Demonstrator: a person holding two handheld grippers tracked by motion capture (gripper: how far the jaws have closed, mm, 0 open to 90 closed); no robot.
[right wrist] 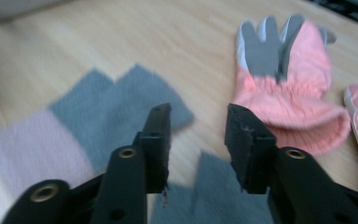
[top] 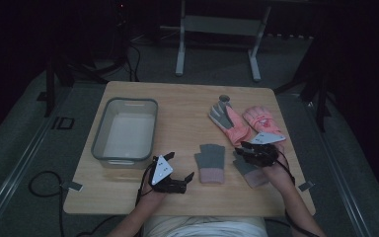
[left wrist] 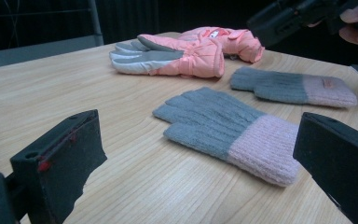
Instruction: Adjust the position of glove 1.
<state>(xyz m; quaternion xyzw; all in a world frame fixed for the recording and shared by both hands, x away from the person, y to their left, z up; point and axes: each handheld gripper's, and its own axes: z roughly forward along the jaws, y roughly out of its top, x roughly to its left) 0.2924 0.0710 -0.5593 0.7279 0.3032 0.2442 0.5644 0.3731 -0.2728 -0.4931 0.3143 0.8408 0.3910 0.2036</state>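
High view: left tool [top: 177,178] released, low on desk [top: 187,106]. Right tool [top: 250,149] released over knit glove [top: 250,170]; may snag only loose knit. Second knit glove [top: 211,162] centre; pink gloves [top: 229,123], bin [top: 126,129] beyond.

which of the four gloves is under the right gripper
The grey knit glove at the right, beneath the right hand-held gripper; its twin lies apart at centre.

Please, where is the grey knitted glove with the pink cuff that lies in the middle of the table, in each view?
High view: grey knitted glove with pink cuff, centre, between the grippers.
Left gripper view: centre, cuff toward lower right.
Right gripper view: left side, blurred.
Shared landmark: padded salmon-pink ski glove with grey palm.
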